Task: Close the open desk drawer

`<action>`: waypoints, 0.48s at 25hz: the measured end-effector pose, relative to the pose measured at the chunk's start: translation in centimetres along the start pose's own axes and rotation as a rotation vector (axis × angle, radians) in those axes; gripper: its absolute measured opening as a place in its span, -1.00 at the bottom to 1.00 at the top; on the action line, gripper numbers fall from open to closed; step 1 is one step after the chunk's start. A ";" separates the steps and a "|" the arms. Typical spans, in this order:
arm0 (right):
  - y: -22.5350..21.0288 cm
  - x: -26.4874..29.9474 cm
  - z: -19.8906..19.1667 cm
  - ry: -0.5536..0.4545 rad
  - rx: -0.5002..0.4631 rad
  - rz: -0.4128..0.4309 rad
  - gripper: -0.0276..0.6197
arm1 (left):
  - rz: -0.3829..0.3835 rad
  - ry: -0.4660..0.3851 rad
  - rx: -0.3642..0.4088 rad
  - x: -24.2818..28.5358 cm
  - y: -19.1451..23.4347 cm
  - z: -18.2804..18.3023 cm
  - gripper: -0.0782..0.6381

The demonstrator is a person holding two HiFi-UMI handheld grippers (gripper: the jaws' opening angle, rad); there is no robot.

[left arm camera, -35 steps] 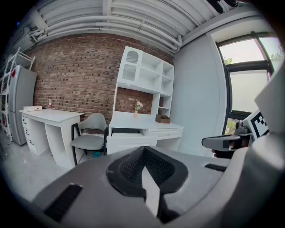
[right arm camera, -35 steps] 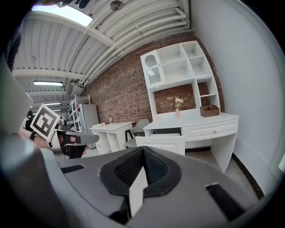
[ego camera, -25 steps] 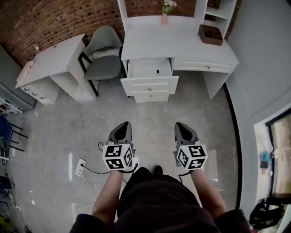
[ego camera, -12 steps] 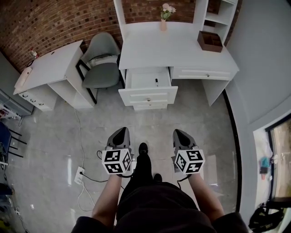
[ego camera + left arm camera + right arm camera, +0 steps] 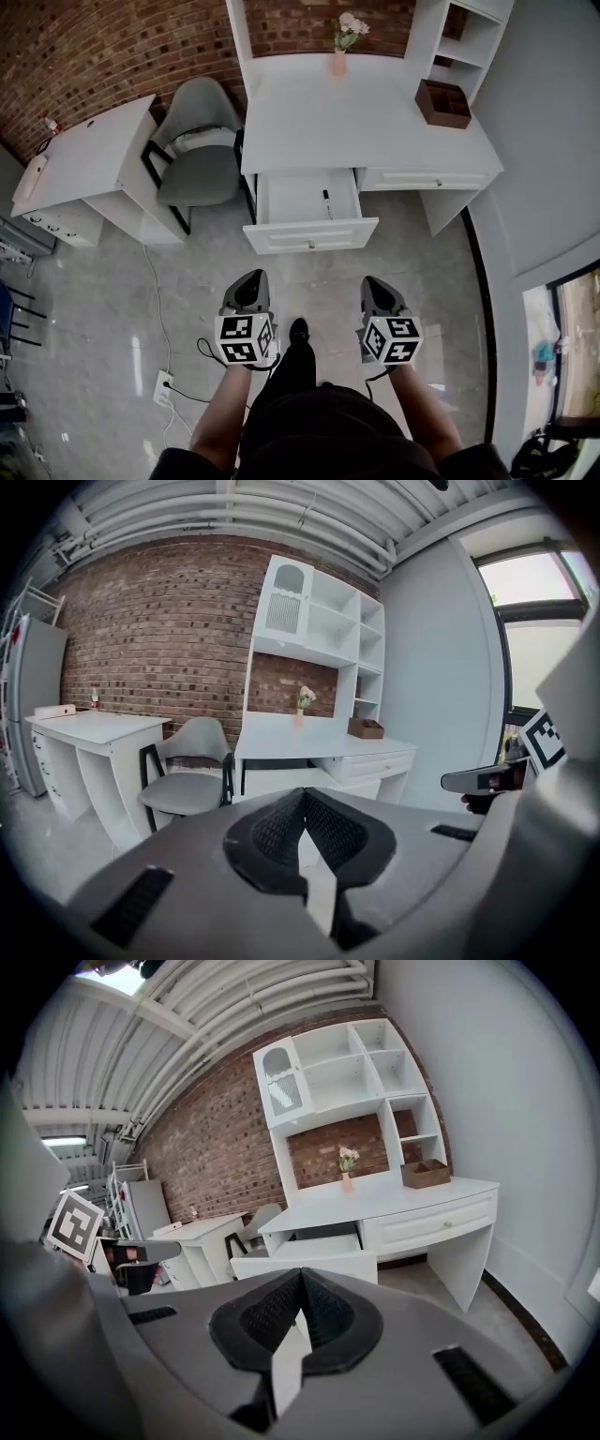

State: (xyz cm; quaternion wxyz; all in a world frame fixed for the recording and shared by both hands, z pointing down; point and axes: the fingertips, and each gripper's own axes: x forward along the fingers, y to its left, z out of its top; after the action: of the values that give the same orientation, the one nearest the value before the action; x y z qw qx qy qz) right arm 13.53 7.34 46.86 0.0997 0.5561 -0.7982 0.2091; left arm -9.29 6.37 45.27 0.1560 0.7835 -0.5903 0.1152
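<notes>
Red brick wall backs a room with a gray floor, seen from above by a standing person. Against the wall stands a white table with a tall shelf unit at its rear. Its left drawer is pulled well out toward the person, the front panel hanging over the floor. A small dark pen-like item lies inside (too small to name for sure). A second drawer to its right sits flush and closed. On the tabletop are a pink vase of flowers near the back and a brown wooden box at the right. A gray chair stands just left of the table, and a second white table sits further left. A white power strip with its cable lies on the floor at lower left.

The person holds the left tongs and right tongs side by side, both pointing toward the open drawer and well apart from it, with floor between. In the left gripper view the left tongs are clenched, tips meeting, with nothing gripped. In the right gripper view the right tongs are likewise clenched and empty, with the open drawer straight ahead.
</notes>
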 end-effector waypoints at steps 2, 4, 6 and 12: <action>-0.2 2.3 0.4 0.019 0.007 -0.019 -0.90 | -0.010 0.016 0.004 2.1 1.5 0.4 -0.75; -0.5 4.5 0.6 0.038 0.008 -0.038 -0.90 | -0.021 0.033 0.008 4.1 2.8 0.7 -0.75; -0.8 6.6 0.9 0.055 0.009 -0.052 -0.90 | -0.030 0.048 0.013 6.2 4.1 1.0 -0.75; -1.7 11.2 0.8 0.111 0.011 -0.114 -0.90 | -0.062 0.101 0.006 10.9 7.2 0.7 -0.75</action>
State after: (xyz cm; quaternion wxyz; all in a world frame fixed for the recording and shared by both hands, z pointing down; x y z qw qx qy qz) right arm 11.13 -3.02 50.94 0.1524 0.5887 -0.7573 0.2382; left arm -13.18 -5.44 49.43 0.1867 0.7950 -0.5569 0.1517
